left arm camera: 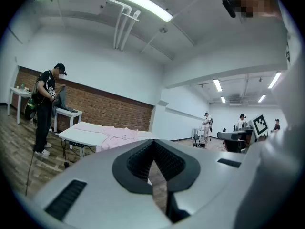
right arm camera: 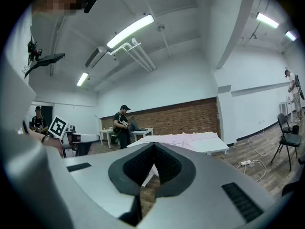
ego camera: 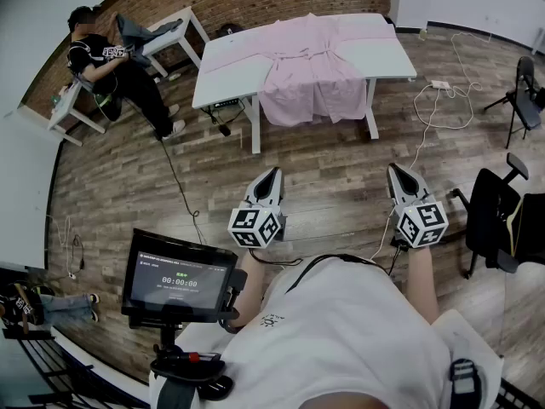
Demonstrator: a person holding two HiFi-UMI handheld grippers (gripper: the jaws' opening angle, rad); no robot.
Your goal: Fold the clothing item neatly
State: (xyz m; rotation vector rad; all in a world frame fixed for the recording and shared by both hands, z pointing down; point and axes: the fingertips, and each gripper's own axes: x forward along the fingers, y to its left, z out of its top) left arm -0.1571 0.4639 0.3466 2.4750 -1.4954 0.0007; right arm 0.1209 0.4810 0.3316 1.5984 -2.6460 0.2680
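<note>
A pink garment (ego camera: 308,66) lies spread over a white table (ego camera: 387,58) ahead, its lower part hanging over the near edge. The same pink garment (left arm camera: 114,135) shows far off in the left gripper view, and as a pale pink garment (right arm camera: 183,138) on the table in the right gripper view. My left gripper (ego camera: 271,175) and right gripper (ego camera: 398,172) are held up over the wooden floor, well short of the table. Both are shut with nothing between the jaws.
A person (ego camera: 115,66) stands by small white tables (ego camera: 174,28) at the back left. A black chair (ego camera: 498,220) is at my right, a tripod stand (ego camera: 521,92) farther back. Cables and a power strip (ego camera: 439,84) lie on the floor. A screen (ego camera: 177,279) on a stand is near left.
</note>
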